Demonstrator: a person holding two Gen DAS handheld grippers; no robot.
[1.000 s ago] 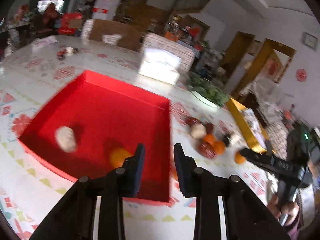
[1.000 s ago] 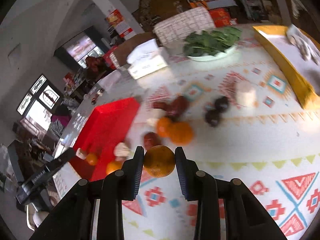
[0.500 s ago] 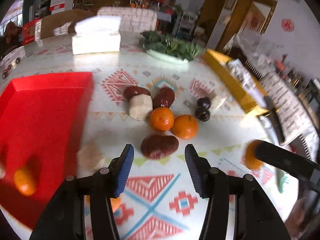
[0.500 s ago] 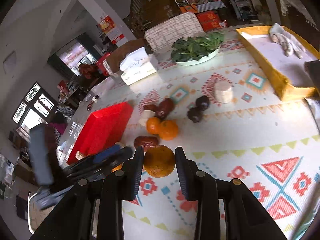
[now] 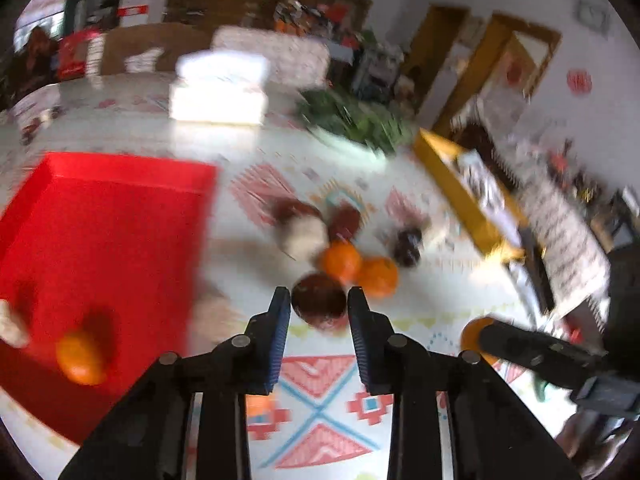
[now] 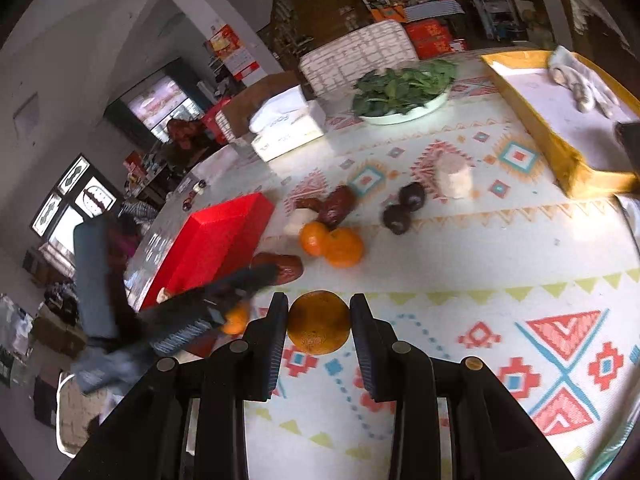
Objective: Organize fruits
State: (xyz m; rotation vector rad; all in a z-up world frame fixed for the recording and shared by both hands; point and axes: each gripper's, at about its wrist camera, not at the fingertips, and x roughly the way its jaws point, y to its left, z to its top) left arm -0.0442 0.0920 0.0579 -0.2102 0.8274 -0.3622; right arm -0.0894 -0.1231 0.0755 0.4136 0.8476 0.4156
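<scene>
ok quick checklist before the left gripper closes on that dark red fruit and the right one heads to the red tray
1. Right gripper holding the orange: ok, fruit sits between both pads.
2. Left gripper open wide enough: ok, fingers stand apart.
3. Dark red fruit centred between the left fingers: ok, though the view is blurred.
4. Left fingers touching that fruit: cannot tell, blur hides any gap.
5. Neighbouring oranges clear of the left fingers: cannot tell, they lie close behind the fruit.
6. Room in the red tray: ok, mostly bare floor with one orange and a pale item inside.
</scene>
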